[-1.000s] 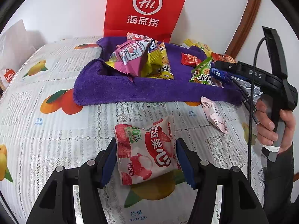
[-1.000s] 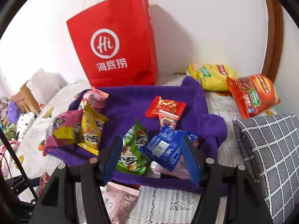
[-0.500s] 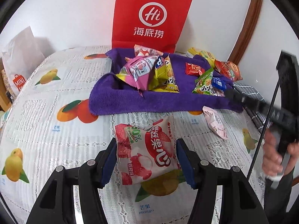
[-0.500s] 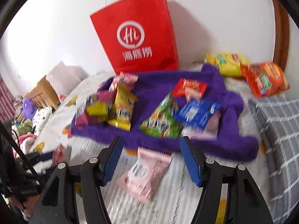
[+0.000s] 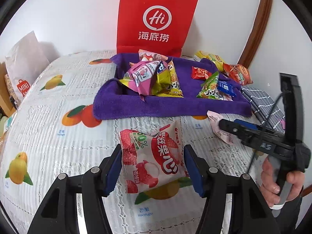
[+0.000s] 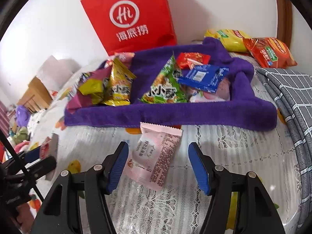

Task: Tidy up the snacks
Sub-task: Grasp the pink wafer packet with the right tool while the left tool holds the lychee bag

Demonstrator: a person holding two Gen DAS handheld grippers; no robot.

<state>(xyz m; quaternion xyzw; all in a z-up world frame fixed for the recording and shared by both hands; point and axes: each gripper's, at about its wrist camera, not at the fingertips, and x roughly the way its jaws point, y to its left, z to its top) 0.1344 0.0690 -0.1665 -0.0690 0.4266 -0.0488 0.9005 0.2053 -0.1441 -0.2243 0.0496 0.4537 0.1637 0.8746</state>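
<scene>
Though puffy, lychee jelly pouch (image 5: 154, 156) pinched in left gripper (image 5: 152, 163); right gripper (image 6: 158, 165) spread.

Home, looks like a bedroom or living room. Surface (image 5: 48, 132) covered by lace-pattern fruit-print cloth, white wall behind, brown wooden trim (image 5: 255, 25) at right. Red restaurant paper bag (image 5: 154, 19) against wall, white shop bag (image 5: 25, 62) at left. Purple towel (image 6: 175, 113) holding snack packets, grey checked cushion (image 6: 290, 97) beside it. Wooden furniture (image 6: 33, 95) and cluttered soft items (image 6: 21, 115) in background left.
</scene>
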